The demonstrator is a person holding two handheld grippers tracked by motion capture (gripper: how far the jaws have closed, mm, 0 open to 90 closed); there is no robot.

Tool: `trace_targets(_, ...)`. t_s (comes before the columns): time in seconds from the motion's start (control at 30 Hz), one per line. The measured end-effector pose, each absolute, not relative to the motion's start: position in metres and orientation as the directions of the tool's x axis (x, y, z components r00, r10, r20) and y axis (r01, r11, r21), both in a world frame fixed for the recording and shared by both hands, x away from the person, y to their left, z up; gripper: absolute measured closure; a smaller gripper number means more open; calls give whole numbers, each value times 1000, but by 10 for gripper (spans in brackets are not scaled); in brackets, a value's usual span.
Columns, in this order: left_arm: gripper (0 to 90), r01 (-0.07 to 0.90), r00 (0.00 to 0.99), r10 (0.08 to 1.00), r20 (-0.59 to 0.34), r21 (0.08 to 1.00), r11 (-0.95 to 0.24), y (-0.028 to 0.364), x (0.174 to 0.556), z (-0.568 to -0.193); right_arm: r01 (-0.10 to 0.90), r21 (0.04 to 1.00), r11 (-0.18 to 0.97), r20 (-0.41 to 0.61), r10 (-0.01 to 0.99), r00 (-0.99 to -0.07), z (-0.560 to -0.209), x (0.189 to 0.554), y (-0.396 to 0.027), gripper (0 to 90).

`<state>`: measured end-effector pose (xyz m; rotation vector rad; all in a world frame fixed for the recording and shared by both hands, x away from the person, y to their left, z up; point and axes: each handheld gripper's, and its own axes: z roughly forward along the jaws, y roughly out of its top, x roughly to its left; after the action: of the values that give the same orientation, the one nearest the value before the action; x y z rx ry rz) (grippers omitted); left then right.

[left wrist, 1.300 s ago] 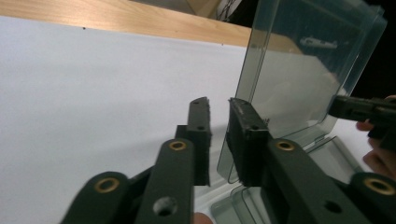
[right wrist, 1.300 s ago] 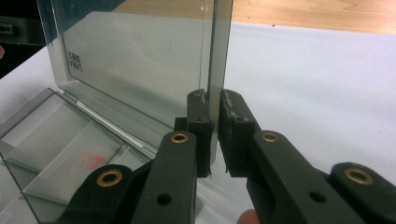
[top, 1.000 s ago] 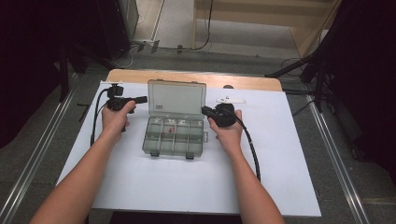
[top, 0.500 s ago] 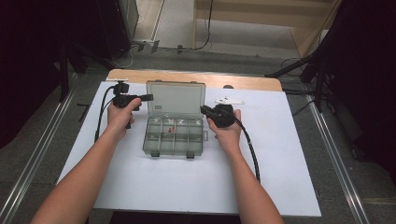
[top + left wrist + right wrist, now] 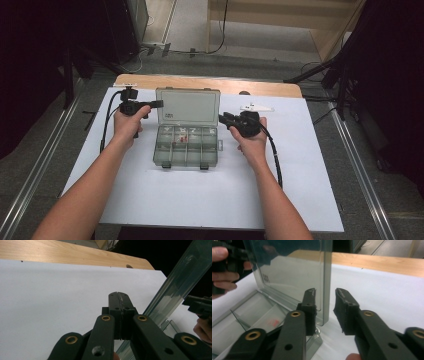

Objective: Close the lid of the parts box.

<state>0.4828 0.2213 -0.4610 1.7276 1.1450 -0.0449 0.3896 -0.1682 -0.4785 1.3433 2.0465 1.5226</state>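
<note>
A clear plastic compartment box [image 5: 186,150] lies open mid-table, its lid [image 5: 187,105] standing upright. A small red item [image 5: 180,139] rests in one back compartment. My left gripper [image 5: 156,104] is shut and empty, its tips by the lid's left edge; the lid [image 5: 175,290] runs along its right side. My right gripper [image 5: 223,118] is at the lid's right edge. Its jaws have just been opening and now stand apart on either side of that lid edge [image 5: 327,282], with the right pad [image 5: 342,307] clear of the plastic.
The box sits on a white mat [image 5: 300,165] over a wooden tabletop [image 5: 210,85]. A small white object [image 5: 256,107] lies at the back right, behind my right hand. Cables trail from both grippers along the forearms.
My left hand has edged a little to the right, toward the lid. The right hand and the box stay in almost the same place.
</note>
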Motion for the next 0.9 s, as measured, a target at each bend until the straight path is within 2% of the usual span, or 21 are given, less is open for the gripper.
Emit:
trace_targets(0.2,900,691,556,664,-501,722,-34,220,481,-459,559,829,-7,317,829,-460,-477,397,-171,900)
trace_targets(0.37,900,672,577,669,-469,738,-61,216,479,-457,603,795,-62,395,807,-438,-479,405,-166,900)
trace_targets(0.9,900,641,606,666,-435,763,-86,212,469,-450,591,805,-49,375,814,-443,-467,411,-152,900)
